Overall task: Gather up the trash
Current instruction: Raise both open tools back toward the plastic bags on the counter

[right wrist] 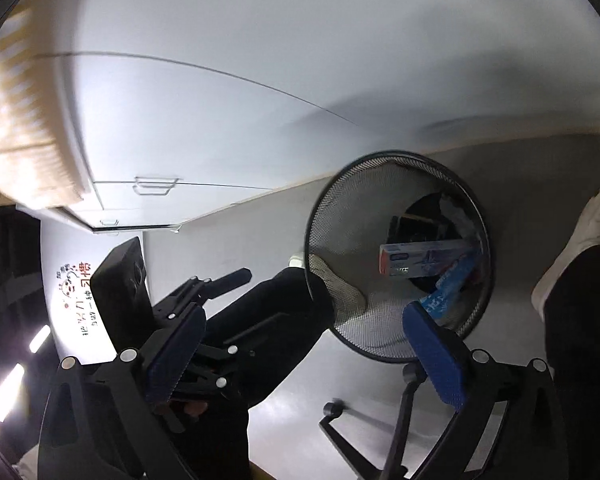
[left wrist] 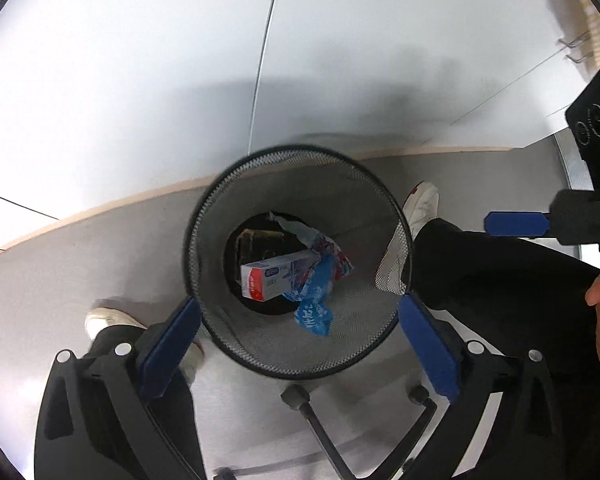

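Left wrist view: the mesh bin is seen on the floor, a box and blue wrapper already dropped inside toward 6 o'clock, while both the left tongs and right tongs are spread wide and empty, so any remaining trash is judged out of sight.

Wire bin: a dark item at its bottom is partly covered by the box and blue wrapper; identity cannot be told. Right of the bin, the other gripper is cut off by the frame edge. In the right wrist view, the box print is too small to read; the shelving far left of the bin is blurred.
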`<state>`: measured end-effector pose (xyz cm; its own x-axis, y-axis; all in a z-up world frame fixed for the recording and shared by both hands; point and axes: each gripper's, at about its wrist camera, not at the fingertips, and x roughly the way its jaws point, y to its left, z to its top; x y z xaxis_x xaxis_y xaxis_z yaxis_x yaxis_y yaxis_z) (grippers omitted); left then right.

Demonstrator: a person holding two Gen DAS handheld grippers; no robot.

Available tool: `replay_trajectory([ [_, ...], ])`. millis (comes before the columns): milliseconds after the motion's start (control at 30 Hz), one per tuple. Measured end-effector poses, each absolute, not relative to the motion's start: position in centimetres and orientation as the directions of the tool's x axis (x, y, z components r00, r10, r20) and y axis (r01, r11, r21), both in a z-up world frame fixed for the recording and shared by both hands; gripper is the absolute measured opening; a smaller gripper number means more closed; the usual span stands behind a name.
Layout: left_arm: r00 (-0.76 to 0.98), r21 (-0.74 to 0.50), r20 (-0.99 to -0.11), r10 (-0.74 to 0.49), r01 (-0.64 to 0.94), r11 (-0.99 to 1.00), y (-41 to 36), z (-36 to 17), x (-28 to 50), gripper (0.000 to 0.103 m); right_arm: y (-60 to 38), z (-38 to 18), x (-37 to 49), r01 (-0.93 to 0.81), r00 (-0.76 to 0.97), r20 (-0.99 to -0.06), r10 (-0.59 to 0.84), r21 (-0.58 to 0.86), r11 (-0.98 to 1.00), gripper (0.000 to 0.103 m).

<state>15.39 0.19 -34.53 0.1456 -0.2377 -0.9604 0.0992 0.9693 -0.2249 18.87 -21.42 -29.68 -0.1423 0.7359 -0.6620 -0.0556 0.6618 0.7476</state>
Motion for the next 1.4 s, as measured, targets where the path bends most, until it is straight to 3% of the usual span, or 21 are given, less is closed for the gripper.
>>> replay_trajectory([
  [400,0.349,-0.198,-0.907,-0.236,0.142,0.970,0.0,-21.8,10.1,0.098,-23.0,-15.9,13.1,-0.262,0.011,-0.644,0.765,0.737,0.623,0.099],
  [867,0.650,-0.131,-0.727,-0.219,0.182,0.975,2.0,-2.9,6.2,0.098,-24.6,1.8,8.9,-0.567,0.212,-0.682,0.700,0.497,0.656,0.099],
  [1100,0.730,-0.044,-0.661,-0.172,0.192,0.980,3.3,5.0,9.4,0.098,-24.1,9.2,11.2,-0.673,0.314,-0.723,0.615,0.288,0.681,0.099],
  [1400,0.774,0.004,-0.605,-0.185,0.236,0.972,3.3,9.3,18.8,0.099,-25.7,13.6,22.0,-0.658,0.362,-0.711,0.603,0.263,0.705,0.099],
])
